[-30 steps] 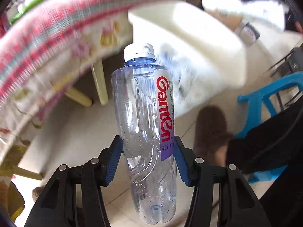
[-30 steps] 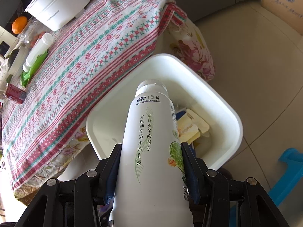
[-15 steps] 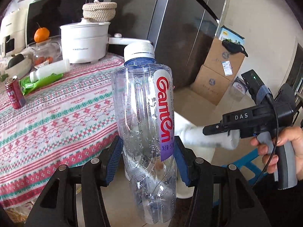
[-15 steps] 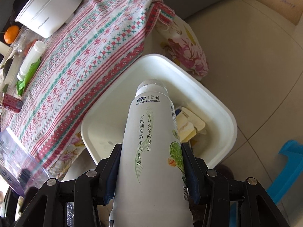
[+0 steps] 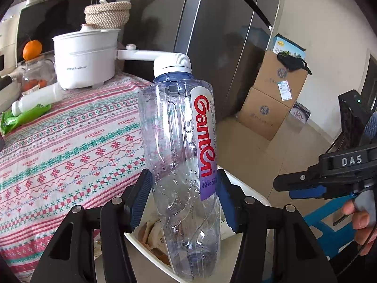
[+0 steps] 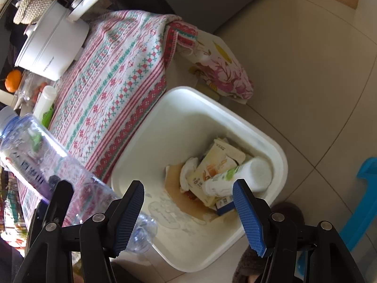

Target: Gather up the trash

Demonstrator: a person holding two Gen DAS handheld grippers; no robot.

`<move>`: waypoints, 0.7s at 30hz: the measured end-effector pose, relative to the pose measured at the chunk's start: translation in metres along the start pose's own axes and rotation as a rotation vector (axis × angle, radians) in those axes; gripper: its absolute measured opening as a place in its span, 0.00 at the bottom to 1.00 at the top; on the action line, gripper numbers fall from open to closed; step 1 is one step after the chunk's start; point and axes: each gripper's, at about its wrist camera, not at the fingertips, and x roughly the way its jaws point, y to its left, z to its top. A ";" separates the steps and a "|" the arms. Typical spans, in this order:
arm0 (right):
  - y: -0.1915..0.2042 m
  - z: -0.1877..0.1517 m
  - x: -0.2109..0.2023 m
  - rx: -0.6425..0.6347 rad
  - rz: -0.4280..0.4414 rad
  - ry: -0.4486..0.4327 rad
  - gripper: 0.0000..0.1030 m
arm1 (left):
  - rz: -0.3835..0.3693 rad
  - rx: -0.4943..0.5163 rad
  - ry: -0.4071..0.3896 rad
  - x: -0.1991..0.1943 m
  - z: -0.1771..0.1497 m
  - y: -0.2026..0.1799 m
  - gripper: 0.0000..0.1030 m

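My left gripper (image 5: 182,200) is shut on a clear Ganten water bottle (image 5: 179,146) with a white cap, held upright over the white trash bin (image 5: 150,250). The same bottle (image 6: 40,151) shows at the left of the right wrist view. My right gripper (image 6: 188,210) is open and empty above the bin (image 6: 280,158). A white yogurt-drink bottle (image 6: 238,176) lies inside the bin on cartons and paper. My right gripper also shows at the right of the left wrist view (image 5: 304,184).
A table with a red-and-green patterned cloth (image 5: 59,141) stands beside the bin, bearing a white electric pot (image 5: 84,59), a lying white bottle (image 5: 37,99), a green wrapper (image 5: 23,118) and an orange (image 5: 32,50). Cardboard boxes (image 5: 271,101) stand by the fridge. A blue stool (image 6: 365,200) is at the right.
My right gripper opened and let the white yogurt-drink bottle fall into the bin. My left gripper swung up and brought the water bottle over the bin.
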 end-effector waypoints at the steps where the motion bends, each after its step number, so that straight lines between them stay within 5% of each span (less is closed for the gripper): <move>1: -0.002 0.001 -0.001 0.009 -0.002 -0.004 0.66 | -0.004 0.000 0.024 0.007 -0.001 0.001 0.57; 7: -0.010 0.005 -0.002 0.040 -0.018 -0.013 0.66 | 0.006 -0.053 0.103 0.018 -0.006 0.017 0.76; 21: 0.015 0.001 0.008 -0.045 -0.068 0.003 0.70 | 0.146 -0.024 0.141 -0.045 0.017 0.074 0.80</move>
